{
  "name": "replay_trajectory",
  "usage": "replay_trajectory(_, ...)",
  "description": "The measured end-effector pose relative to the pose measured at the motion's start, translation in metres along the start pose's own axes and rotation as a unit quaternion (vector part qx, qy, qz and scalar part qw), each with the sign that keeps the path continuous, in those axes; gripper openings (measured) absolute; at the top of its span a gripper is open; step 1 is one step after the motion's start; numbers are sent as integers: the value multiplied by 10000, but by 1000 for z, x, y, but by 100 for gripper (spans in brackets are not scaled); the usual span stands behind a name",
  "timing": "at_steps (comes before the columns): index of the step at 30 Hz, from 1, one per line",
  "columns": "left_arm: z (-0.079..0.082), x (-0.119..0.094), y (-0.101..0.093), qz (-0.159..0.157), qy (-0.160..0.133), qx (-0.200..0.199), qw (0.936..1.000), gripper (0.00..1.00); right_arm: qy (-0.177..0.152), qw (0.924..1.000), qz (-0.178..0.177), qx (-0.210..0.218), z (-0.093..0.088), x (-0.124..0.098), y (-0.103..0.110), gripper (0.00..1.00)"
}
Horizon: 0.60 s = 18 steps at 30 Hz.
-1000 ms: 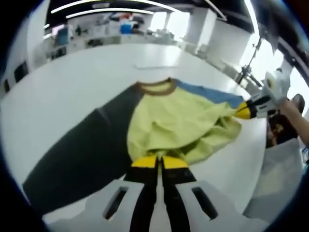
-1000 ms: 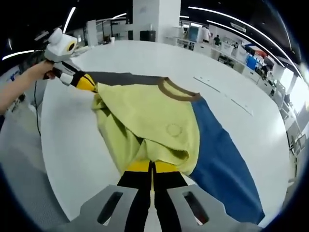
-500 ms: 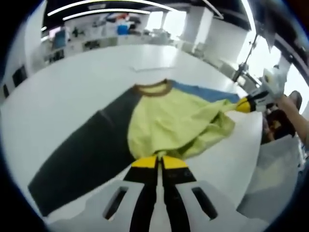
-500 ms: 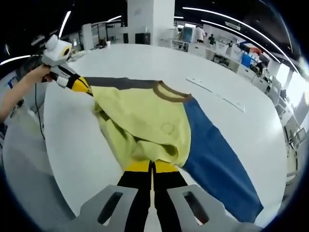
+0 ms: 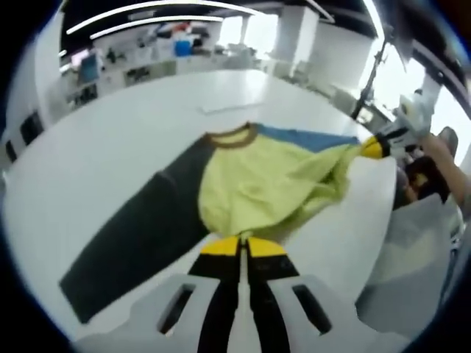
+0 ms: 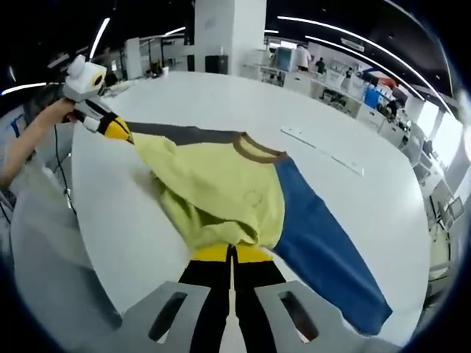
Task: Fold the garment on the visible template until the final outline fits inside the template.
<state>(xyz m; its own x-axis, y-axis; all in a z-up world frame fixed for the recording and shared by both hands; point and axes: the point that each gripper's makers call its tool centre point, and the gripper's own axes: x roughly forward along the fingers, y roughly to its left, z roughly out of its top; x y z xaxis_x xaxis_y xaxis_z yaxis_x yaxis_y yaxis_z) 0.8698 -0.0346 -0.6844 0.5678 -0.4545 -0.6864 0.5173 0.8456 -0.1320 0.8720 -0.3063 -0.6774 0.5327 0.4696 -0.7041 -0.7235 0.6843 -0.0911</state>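
From the left gripper view, a broad white table (image 5: 96, 169) runs back toward a bright open room with desks and long ceiling lights. On it lies the garment (image 5: 257, 187), a yellow-green shirt with a brown collar, one dark sleeve stretched toward the lower left and a blue sleeve at the far side. The left gripper (image 5: 243, 248) has its jaws pressed together on the shirt's near hem. The right gripper (image 5: 374, 147) enters from the right, pinching the far edge.

In the right gripper view, the same white table (image 6: 353, 198) spreads below a white column. The right gripper (image 6: 230, 253) is clamped on the yellow hem, the blue sleeve lying off to the right. The left gripper (image 6: 115, 129), in a hand (image 6: 60, 112), grips the shirt's other corner.
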Motion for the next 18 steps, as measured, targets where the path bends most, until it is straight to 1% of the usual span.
replay_trajectory(6,5,-18,1,60,-66,91,9999,0,-48,9999,-112,-60,5,-18,-5,1)
replay_trajectory(10,11,-28,0,87,-158,143,9997,0,-119,9997,-192,-102,8,-29,-7,1)
replay_trajectory(14,20,-40,-1,143,-297,278,9991,0,-185,9993,-292,-159,14,-40,-9,1)
replay_trajectory(18,26,-48,-4,176,-351,397,9984,0,-279,9986,-384,-249,21,-52,-11,1)
